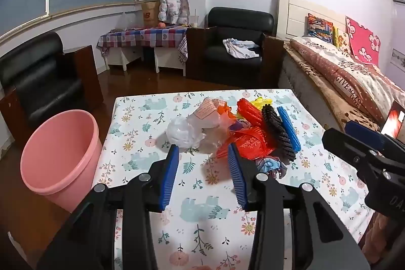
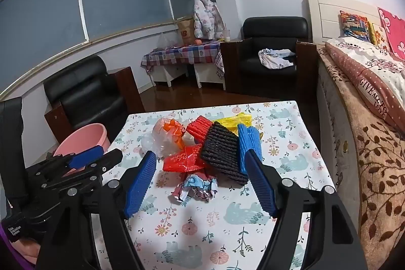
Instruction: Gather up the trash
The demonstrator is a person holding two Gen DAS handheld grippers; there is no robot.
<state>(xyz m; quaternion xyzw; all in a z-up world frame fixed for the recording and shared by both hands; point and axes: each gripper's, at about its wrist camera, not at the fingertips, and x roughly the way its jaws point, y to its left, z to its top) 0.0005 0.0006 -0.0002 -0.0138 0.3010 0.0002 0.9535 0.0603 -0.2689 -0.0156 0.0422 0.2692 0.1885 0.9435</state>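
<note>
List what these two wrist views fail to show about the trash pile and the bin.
- Pink bin: the floor of it is hidden by its own wall in the left view; the left gripper covers most of it in the right view.
- Clear plastic bag: what lies under it is hidden.
- Red wrapper: print too small to read.

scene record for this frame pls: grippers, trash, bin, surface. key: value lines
left gripper: open, empty, over the table, aimed at the pile
right gripper: open, empty, black foam net between its fingers, not gripped
trash pile: mid-table; clear plastic bag, red wrapper, black foam net, blue foam net, yellow wrapper, crumpled paper
bin: pink bucket, on the floor left of the table, upright
surface: floral tablecloth
</note>
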